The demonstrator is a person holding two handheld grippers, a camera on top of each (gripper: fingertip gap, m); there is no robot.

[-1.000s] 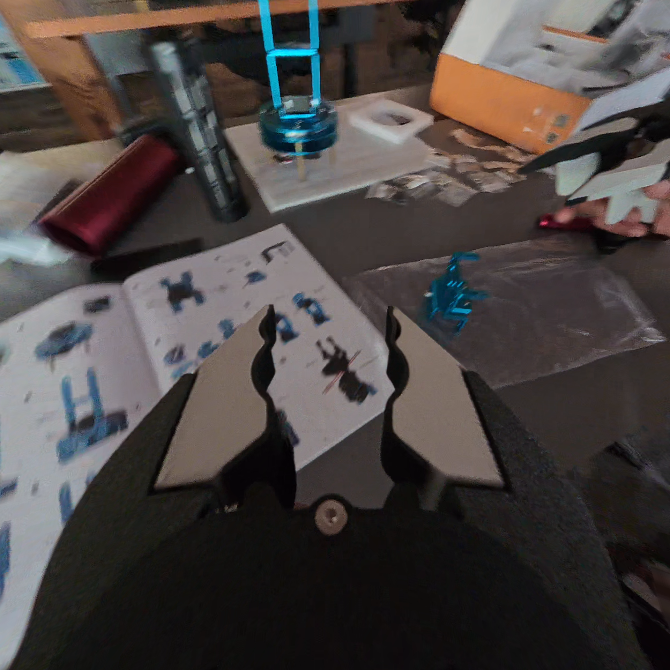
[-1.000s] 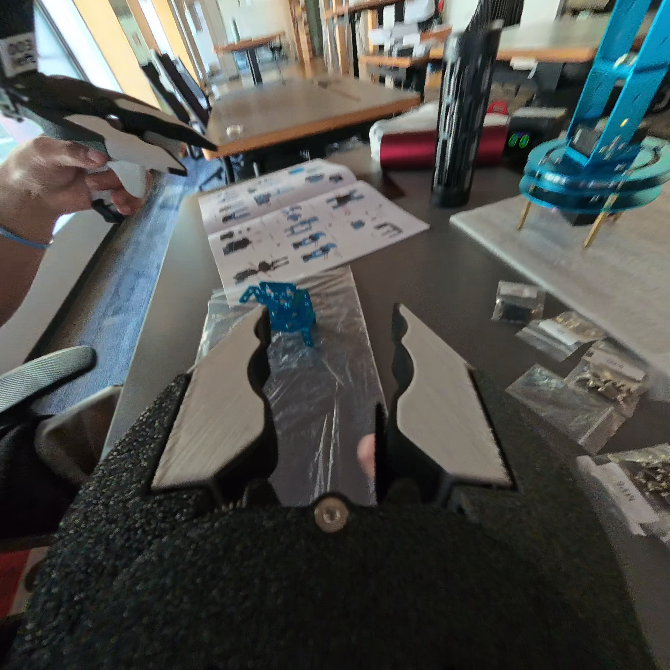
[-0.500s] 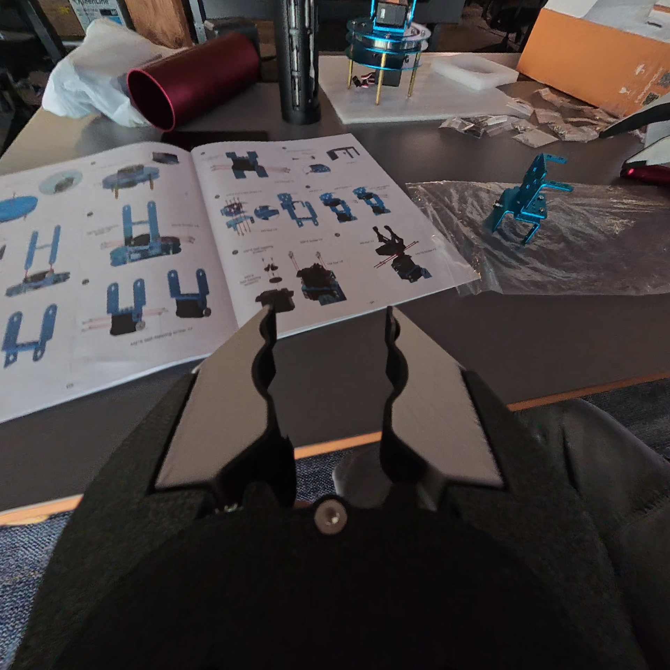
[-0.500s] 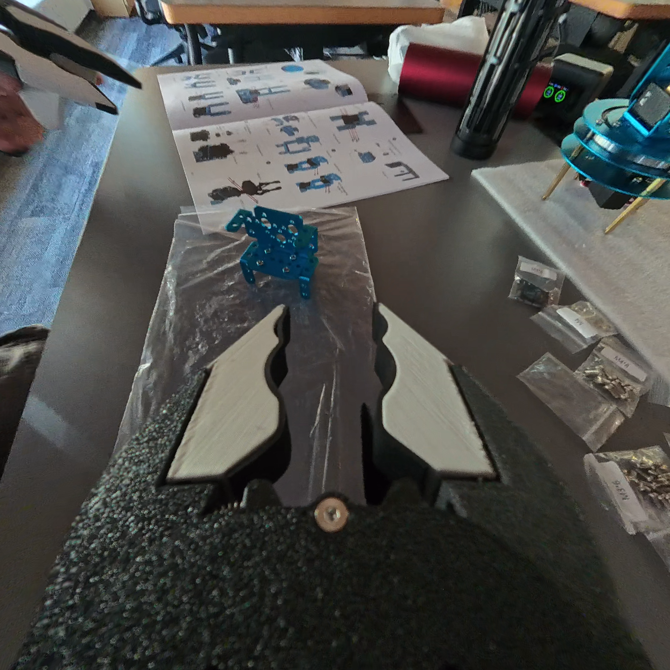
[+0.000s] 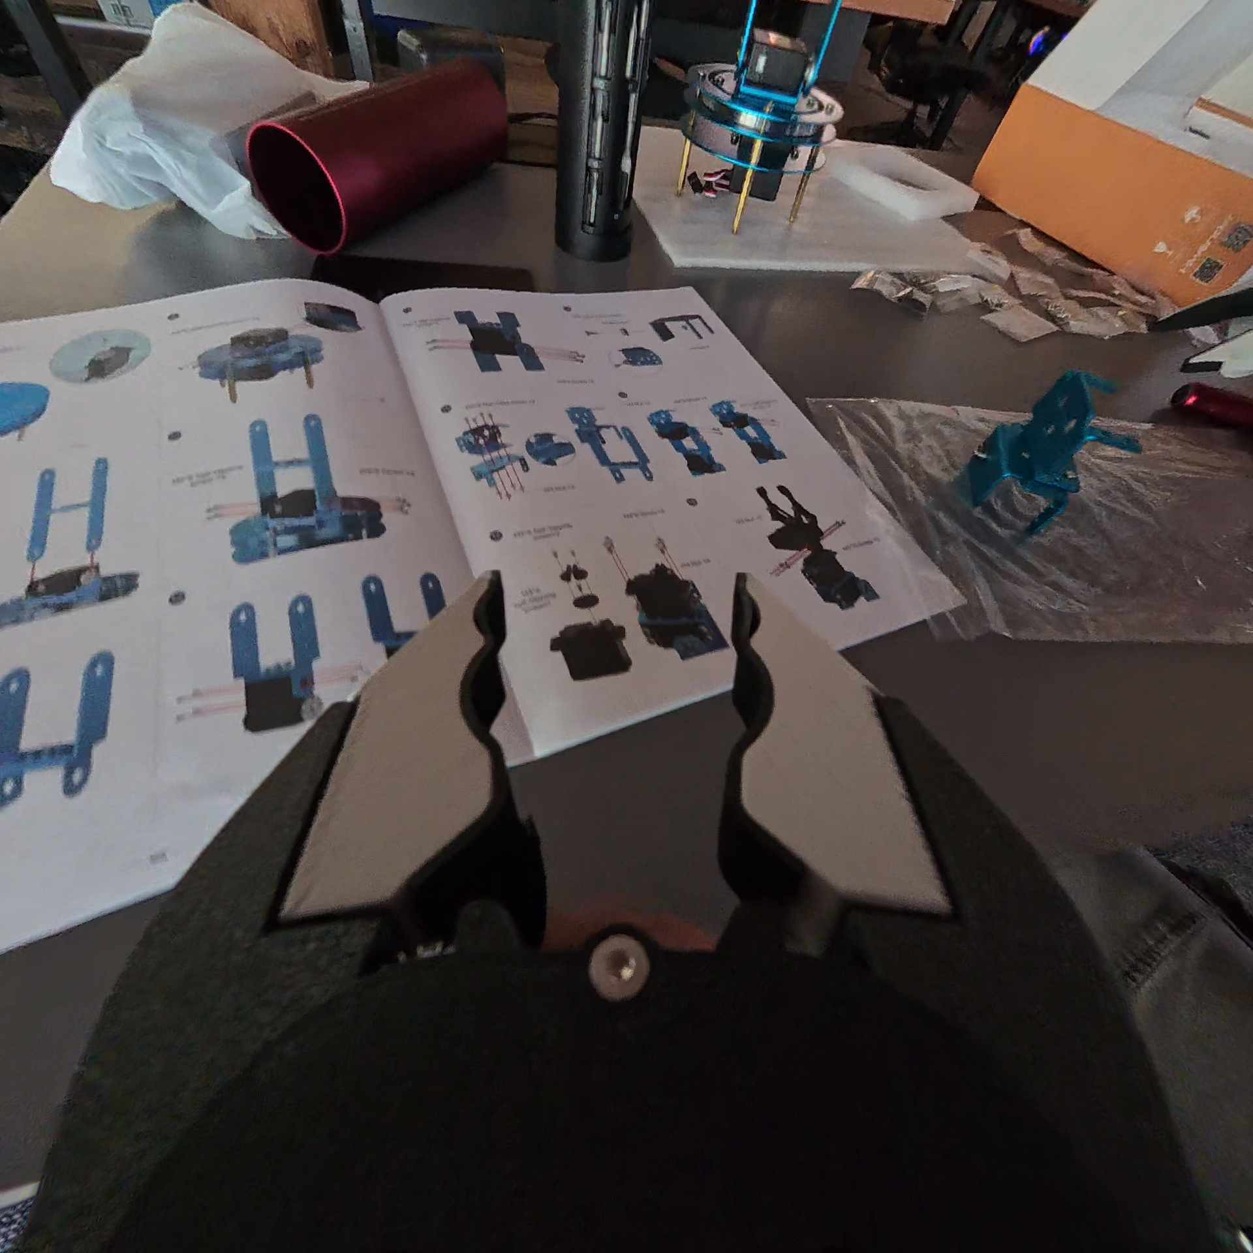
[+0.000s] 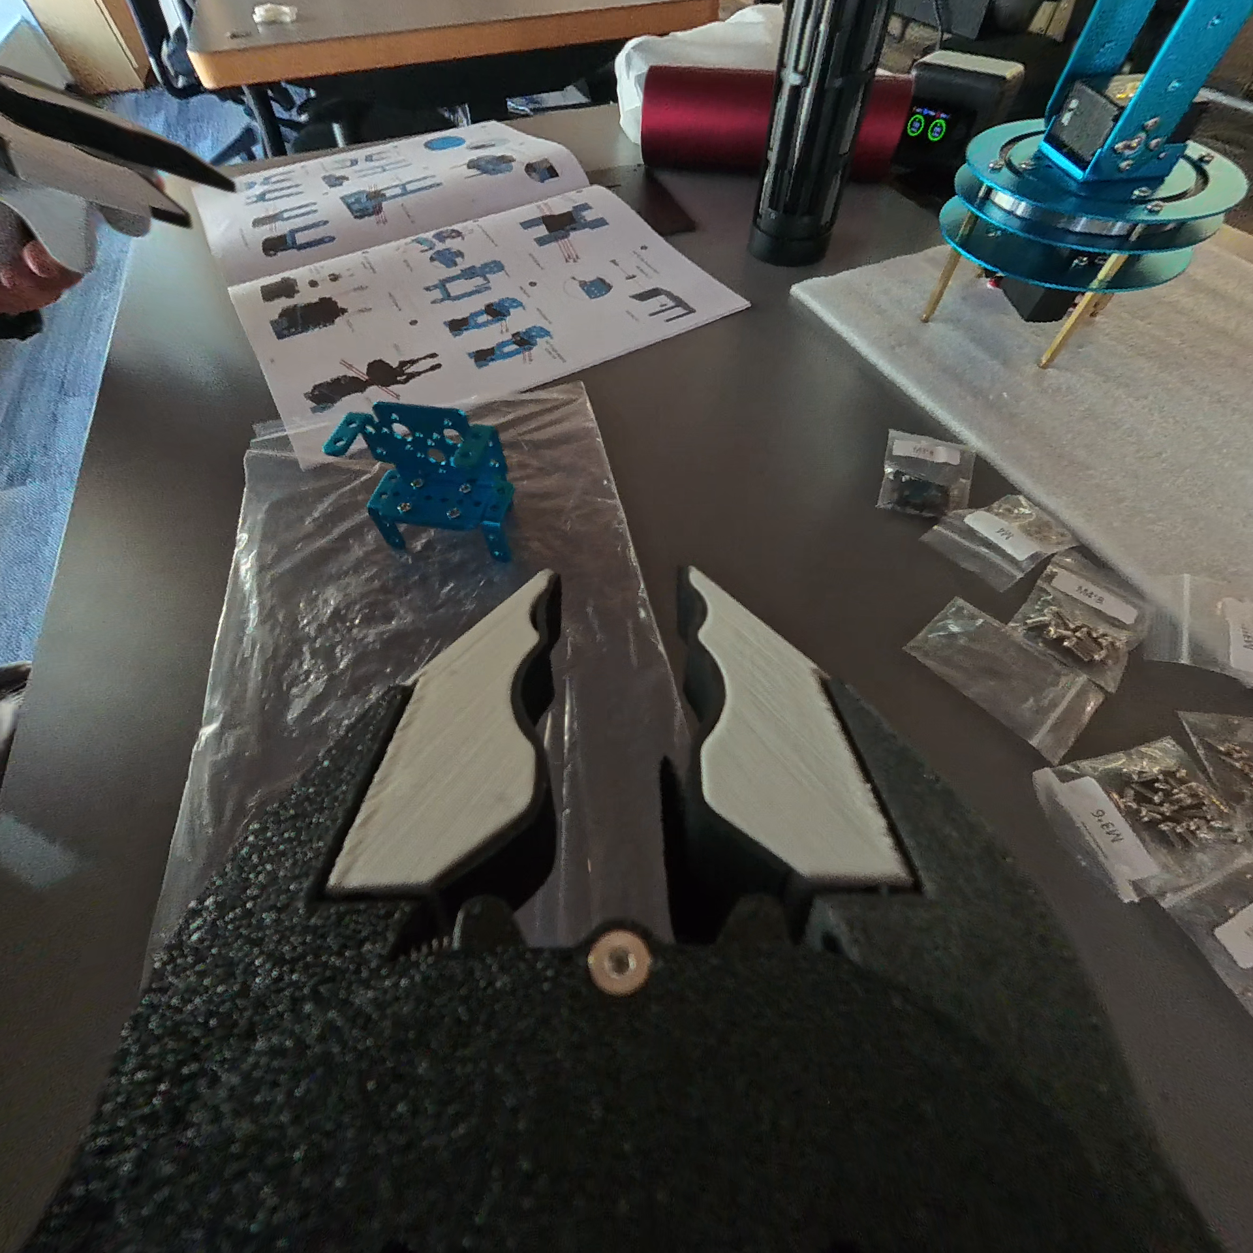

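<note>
I hover my left gripper [image 5: 617, 597], jaws spread and empty, over the open manual [image 5: 420, 488], my right gripper [image 6: 618, 597], likewise spread, just short of the blue bracket [image 6: 434, 474] on its plastic bag [image 6: 325, 610].

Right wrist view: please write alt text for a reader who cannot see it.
The open, empty right gripper hovers over a clear plastic bag on a dark table, pointing toward a small blue metal bracket standing on the bag. Beyond lies an open instruction booklet; small hardware bags lie right.

Dark table [image 6: 746, 434], open booklet [image 5: 407, 474], clear plastic bag [image 6: 420, 610], small screw packets [image 6: 1017, 610], white foam sheet [image 6: 1017, 380]
</note>
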